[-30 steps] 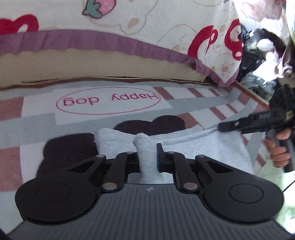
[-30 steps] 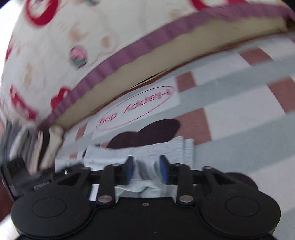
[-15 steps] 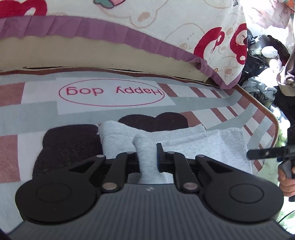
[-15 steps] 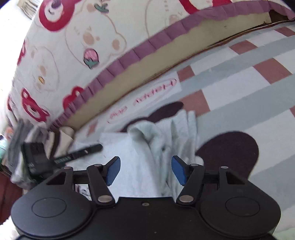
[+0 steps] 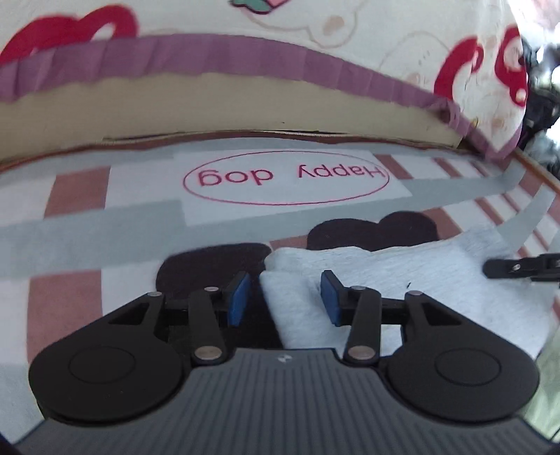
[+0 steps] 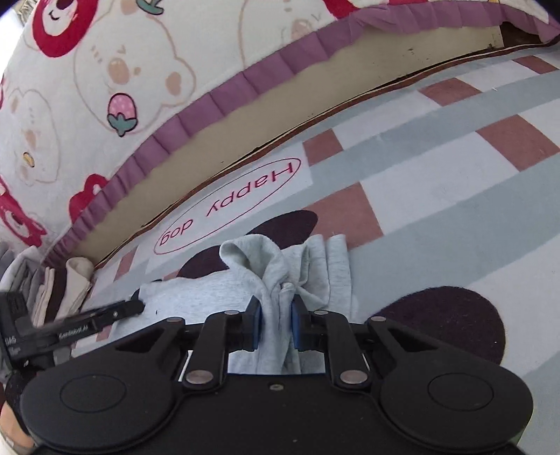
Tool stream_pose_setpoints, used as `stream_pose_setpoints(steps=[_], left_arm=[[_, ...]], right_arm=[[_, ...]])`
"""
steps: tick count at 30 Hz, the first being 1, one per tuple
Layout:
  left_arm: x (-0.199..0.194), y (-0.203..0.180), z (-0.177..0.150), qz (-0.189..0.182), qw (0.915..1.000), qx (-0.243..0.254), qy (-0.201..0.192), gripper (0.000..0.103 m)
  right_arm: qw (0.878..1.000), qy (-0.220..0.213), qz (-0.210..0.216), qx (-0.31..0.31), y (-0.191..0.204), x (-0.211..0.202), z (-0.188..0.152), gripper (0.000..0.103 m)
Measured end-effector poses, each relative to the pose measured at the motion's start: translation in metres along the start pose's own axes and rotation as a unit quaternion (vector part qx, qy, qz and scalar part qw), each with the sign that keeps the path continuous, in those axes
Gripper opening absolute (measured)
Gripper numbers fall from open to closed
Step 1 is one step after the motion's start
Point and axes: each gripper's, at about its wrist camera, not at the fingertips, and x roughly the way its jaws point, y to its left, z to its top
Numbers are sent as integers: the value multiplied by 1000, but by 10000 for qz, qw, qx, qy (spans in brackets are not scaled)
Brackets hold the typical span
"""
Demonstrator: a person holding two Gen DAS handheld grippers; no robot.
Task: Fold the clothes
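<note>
A light grey garment [image 5: 402, 280] lies on the patterned rug, part folded. In the left wrist view my left gripper [image 5: 285, 297] has its jaws opening. The garment's left edge lies between the blue pads [image 5: 239, 297] and neither pad presses on it. The tip of my right gripper [image 5: 504, 267] reaches in over the garment's right side. In the right wrist view my right gripper [image 6: 276, 325] is closing, and its pads pinch a bunched ridge of the grey garment [image 6: 252, 259]. The left gripper [image 6: 134, 308] shows at the garment's far left corner.
The rug [image 5: 285, 176] bears a "Happy dog" oval and dark brown patches. Behind it runs a bed side with a bear-print cover [image 5: 350, 21] and a purple frill. Folded clothes [image 6: 52, 290] are stacked at the left. Dark clutter [image 5: 539, 105] sits at the far right.
My left gripper has let go of the grey fold and spread its jaws. My right gripper opened wide, dropped lower, then closed on a bunch of the garment.
</note>
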Motion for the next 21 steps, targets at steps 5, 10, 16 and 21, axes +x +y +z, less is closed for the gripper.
stream_pose_setpoints(steps=[5, 10, 16, 21], left_arm=[[-28, 7, 4, -684, 9970, -315, -154, 42], [-16, -22, -9, -522, 9975, 395, 268, 48], [-21, -47, -17, -306, 9904, 1344, -127, 7], [-26, -25, -12, -157, 9975, 679, -135, 17]], right_arm=[[9998, -171, -108, 14, 4, -5, -4, 19], [9955, -779, -510, -189, 21, -24, -12, 18], [9929, -933, -740, -20, 12, -28, 12, 9], [9927, -880, 19, 830, -7, -42, 19, 45]])
